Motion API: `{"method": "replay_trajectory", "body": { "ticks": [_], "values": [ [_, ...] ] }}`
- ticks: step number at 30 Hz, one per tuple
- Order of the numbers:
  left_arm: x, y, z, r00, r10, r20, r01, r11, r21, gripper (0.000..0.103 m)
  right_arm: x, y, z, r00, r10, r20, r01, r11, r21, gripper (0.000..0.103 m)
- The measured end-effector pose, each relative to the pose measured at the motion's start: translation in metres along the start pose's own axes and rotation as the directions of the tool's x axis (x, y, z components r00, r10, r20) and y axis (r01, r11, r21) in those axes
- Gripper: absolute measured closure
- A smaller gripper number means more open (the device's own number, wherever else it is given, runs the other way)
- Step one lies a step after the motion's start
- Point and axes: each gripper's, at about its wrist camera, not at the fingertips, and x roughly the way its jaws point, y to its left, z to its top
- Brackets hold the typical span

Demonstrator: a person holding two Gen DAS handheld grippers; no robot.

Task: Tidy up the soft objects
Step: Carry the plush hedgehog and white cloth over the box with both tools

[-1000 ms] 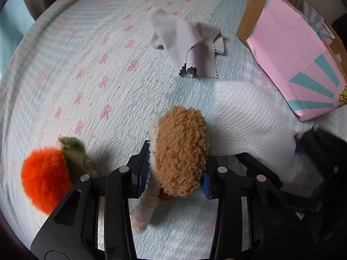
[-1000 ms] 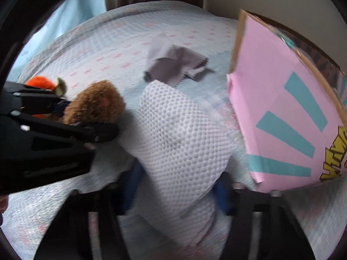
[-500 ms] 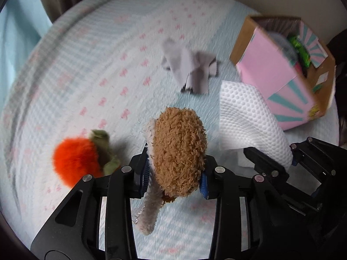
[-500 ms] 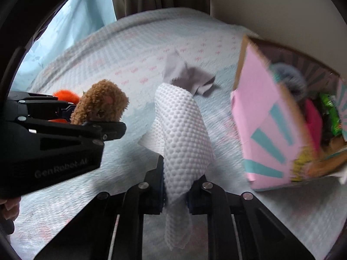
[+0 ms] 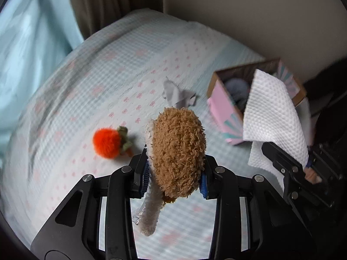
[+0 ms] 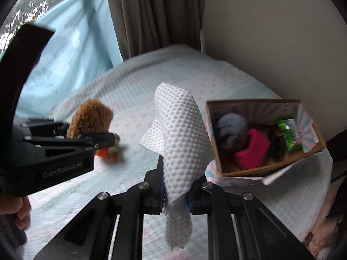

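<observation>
The left gripper (image 5: 174,179) clenched a brown plush toy (image 5: 177,153); the right gripper (image 6: 175,192) clenched a white cloth (image 6: 180,134) beside the box (image 6: 219,151), already partly filled. An orange toy (image 5: 107,139) and grey cloth (image 5: 179,96) lay well left of the box.

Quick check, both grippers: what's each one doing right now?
Left gripper: closed on the brown plush toy, lifted above the bed.
Right gripper: closed on the white textured cloth, held up beside the open box.
</observation>
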Motion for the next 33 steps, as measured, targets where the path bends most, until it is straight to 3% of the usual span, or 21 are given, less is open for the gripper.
{"method": "replay_trajectory", "body": {
  "ticks": [7,13,19,33],
  "values": [
    [-0.058,-0.038,0.015,0.997,-0.013,0.082,0.014,1.0,-0.017,0.071,-0.072,-0.031,0.026,0.999,0.021,0.046,-0.021,1.0,-0.011,0.089],
    [-0.082,-0.075,0.032,0.993,-0.036,0.111,0.038,0.999,-0.013,0.071,-0.102,-0.079,0.051,0.998,0.017,0.053,-0.018,1.0,0.025,0.089],
    [-0.08,-0.125,0.056,0.992,-0.06,0.113,0.06,0.998,0.006,0.071,-0.111,-0.128,0.071,1.0,-0.004,0.031,0.003,1.0,0.029,0.089],
    [-0.018,-0.228,0.11,0.998,-0.041,0.047,0.044,0.996,-0.078,0.071,-0.069,-0.234,0.109,0.992,0.089,-0.085,-0.088,0.996,0.015,0.089]
  ]
}}
